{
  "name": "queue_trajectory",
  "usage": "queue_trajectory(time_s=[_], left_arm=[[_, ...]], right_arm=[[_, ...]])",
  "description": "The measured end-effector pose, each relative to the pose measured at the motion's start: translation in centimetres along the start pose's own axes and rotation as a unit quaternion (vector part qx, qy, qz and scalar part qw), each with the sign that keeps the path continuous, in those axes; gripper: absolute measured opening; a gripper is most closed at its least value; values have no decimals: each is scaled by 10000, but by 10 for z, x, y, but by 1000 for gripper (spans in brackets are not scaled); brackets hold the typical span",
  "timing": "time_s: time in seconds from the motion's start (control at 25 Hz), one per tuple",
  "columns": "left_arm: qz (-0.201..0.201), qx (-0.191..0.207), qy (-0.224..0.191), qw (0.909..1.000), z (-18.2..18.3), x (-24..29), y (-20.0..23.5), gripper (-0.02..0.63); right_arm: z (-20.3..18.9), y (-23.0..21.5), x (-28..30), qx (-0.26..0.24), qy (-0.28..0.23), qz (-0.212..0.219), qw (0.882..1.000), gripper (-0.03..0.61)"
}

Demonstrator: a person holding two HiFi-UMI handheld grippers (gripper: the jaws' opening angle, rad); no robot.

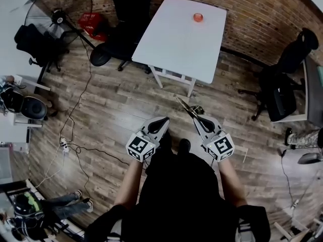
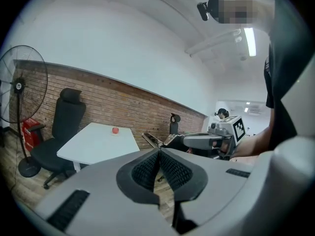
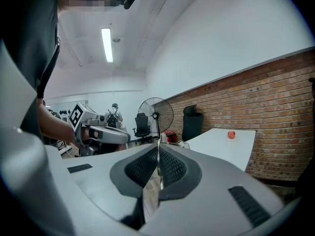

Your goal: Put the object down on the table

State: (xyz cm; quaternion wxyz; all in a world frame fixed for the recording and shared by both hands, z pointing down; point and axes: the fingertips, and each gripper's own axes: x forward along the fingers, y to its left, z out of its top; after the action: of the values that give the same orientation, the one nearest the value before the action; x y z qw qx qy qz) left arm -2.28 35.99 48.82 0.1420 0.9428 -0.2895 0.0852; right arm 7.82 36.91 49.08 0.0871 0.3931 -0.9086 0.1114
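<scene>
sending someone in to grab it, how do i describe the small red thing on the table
Look for the white table by the brick wall. Near its wall end sits a small round red thing, alone on the tabletop, unlike the bigger red item on the floor beside the fan.

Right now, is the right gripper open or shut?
Shut: the right gripper clamps a thin metal tool that sticks out ahead.
</scene>
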Motion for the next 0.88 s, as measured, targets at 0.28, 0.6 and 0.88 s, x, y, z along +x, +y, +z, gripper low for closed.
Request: queue_trajectory(time_s=[0.28,0.6,0.88], left_arm=[[-146,-32,-44,9999,12,7,40,21],[-293,-51,-13,9996,24,19,90,21],[-544,1,29,9985,35,41,117,21]], right_arm=[[0,-17,30,39,148,-341,9993,5],[8,-43,68,156,195,-710,9972,5],[13,-63,91,191,199,-928,9953,3]])
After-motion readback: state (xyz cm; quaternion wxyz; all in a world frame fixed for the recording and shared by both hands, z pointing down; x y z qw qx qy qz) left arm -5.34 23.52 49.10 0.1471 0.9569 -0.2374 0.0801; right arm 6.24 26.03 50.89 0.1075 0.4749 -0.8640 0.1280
